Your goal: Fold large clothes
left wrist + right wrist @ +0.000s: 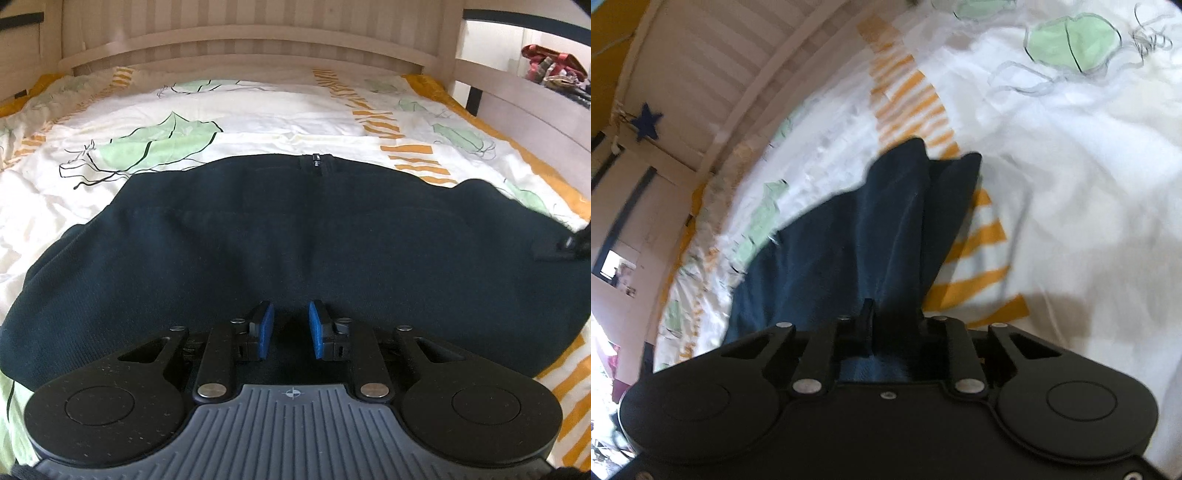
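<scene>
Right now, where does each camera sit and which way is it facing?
Left wrist: on the left gripper, looking along its blue-padded fingers over the dark navy knit garment toward the pale slatted wooden headboard.
Right wrist: on the right gripper, angled down at a bunched fold of that garment between its jaws, on the white leaf-print bedcover.
Shared: the garment, the bedcover, the headboard.

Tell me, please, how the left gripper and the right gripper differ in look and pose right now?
The left gripper shows blue pads with a gap between them; the right gripper shows only black fingers. The left's view is level, the right's tilted. Both are closed on the dark garment.
</scene>
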### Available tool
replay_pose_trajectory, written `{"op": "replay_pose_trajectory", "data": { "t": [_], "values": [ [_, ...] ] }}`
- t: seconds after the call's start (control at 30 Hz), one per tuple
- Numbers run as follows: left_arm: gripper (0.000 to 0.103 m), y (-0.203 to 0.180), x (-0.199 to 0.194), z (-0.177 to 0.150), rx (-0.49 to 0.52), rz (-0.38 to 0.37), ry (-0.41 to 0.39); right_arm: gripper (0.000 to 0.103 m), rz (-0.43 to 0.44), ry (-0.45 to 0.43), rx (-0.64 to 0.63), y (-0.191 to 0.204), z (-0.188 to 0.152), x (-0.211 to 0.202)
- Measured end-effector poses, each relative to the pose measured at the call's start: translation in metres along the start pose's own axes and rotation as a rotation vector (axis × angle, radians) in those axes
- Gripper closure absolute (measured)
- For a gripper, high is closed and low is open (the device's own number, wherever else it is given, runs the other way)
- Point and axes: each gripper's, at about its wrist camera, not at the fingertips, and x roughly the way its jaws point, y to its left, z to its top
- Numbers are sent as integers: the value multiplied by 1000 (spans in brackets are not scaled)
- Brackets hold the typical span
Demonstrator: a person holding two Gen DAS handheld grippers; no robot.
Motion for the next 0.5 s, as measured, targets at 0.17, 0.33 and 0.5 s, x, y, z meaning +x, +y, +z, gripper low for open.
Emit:
{"op": "replay_pose_trajectory", "data": {
  "t": [0.17,0.33,0.5],
  "values": [
    [84,1,-6,3,-21,-11,0,79,59,-44,-46,45,10,-17],
    [83,0,-29,8,-12,-78,-92,79,86,-41,-142,101,20,-18],
    [83,10,-1,-4,-70,-187,3,79,176,15,-181,149,17,-2]
  ]
}}
